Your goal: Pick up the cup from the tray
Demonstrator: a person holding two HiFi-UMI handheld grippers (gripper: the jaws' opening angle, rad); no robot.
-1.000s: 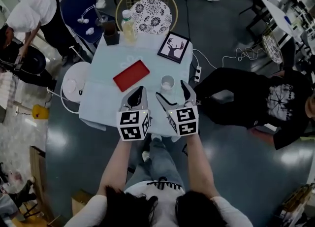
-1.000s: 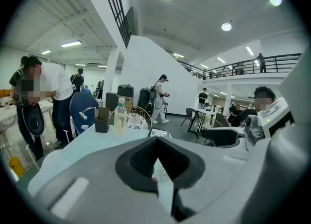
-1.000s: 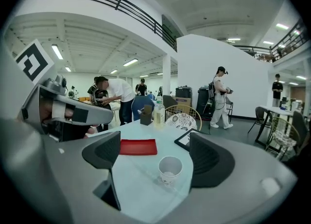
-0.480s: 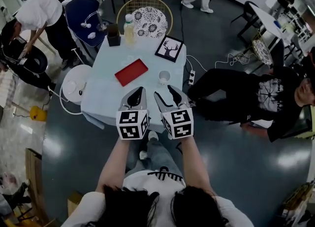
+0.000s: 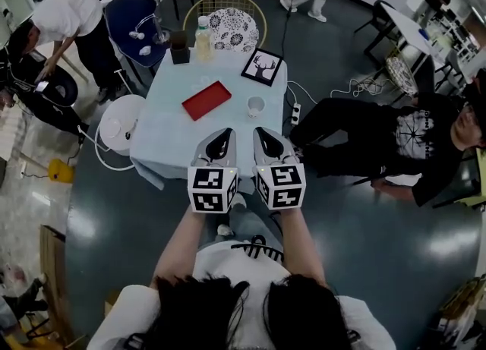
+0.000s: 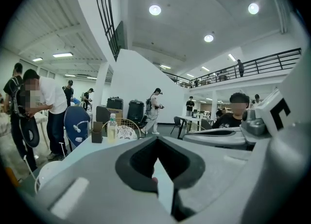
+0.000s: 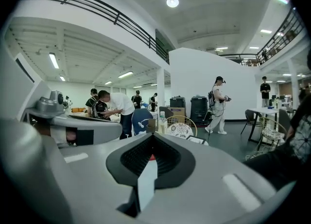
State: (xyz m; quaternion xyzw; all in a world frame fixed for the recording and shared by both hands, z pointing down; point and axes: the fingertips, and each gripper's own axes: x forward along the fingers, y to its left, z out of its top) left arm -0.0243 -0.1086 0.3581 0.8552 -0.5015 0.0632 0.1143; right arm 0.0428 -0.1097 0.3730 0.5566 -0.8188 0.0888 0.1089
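1. Pale blue table [image 5: 171,132], square, fills the middle of the head view; all the task items sit on it.
2. Person in black [image 5: 380,140] sits low on the floor, right of the table. Another person in a white shirt [image 5: 64,14] bends over at far left.
3. Blue chair [image 5: 129,14] stands off the table's far-left corner. A wire chair [image 5: 228,26] with a patterned cushion stands at the far edge. A white round stool [image 5: 120,122] is just beside the left edge.
4. Left gripper [image 5: 225,133] and right gripper [image 5: 260,131] are held side by side, close together, with their marker cubes toward the person. The tips reach over the table's near edge.
5. Left gripper: jaws pressed together, nothing between them, as seen in the left gripper view. It is clear of every item.
6. Right gripper: jaws also pressed together and empty, as seen in the right gripper view. It touches nothing.
7. Red tray [image 5: 206,100] lies flat near the table centre, turned at an angle, with nothing on it.
8. Framed deer picture [image 5: 262,67] lies at the far-right corner, apart from the tray.
9. Bottle [image 5: 203,39] stands upright at the far edge, with a dark container [image 5: 180,47] just to its left.
10. Cup [image 5: 256,105] is white and upright, on the bare table just right of the tray and not on it. It sits beyond the right gripper's tips, apart from them.
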